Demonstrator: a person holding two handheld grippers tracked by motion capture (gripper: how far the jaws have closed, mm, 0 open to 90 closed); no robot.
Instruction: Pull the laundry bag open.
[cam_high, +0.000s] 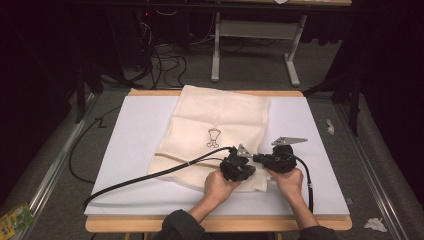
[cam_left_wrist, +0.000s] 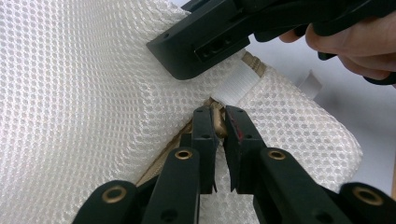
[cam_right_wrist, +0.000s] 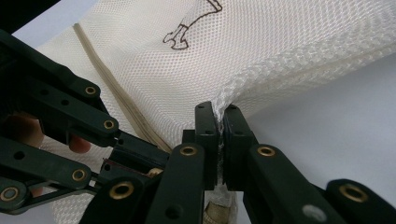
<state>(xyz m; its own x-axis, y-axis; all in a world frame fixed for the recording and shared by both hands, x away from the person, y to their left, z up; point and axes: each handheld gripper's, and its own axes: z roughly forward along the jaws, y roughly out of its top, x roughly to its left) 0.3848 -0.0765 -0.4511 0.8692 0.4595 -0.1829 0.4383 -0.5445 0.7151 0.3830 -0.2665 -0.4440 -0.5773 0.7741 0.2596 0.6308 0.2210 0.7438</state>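
Mesh laundry bag (cam_high: 215, 135), flat on the tabletop (cam_high: 135, 150), zip end nearest you: right tongs (cam_right_wrist: 219, 140) pinching the mesh edge, left tongs (cam_left_wrist: 220, 122) nipping the zip pull (cam_left_wrist: 217, 119); anchor right, draw left along the zip (cam_right_wrist: 116, 100).

A cream mesh laundry bag (cam_high: 215, 135) lies flat on the white table top, a small dark outline drawing near its middle. A tan zipper (cam_right_wrist: 116, 98) runs across its near part. Its near right edge is pinched up into a ridge.
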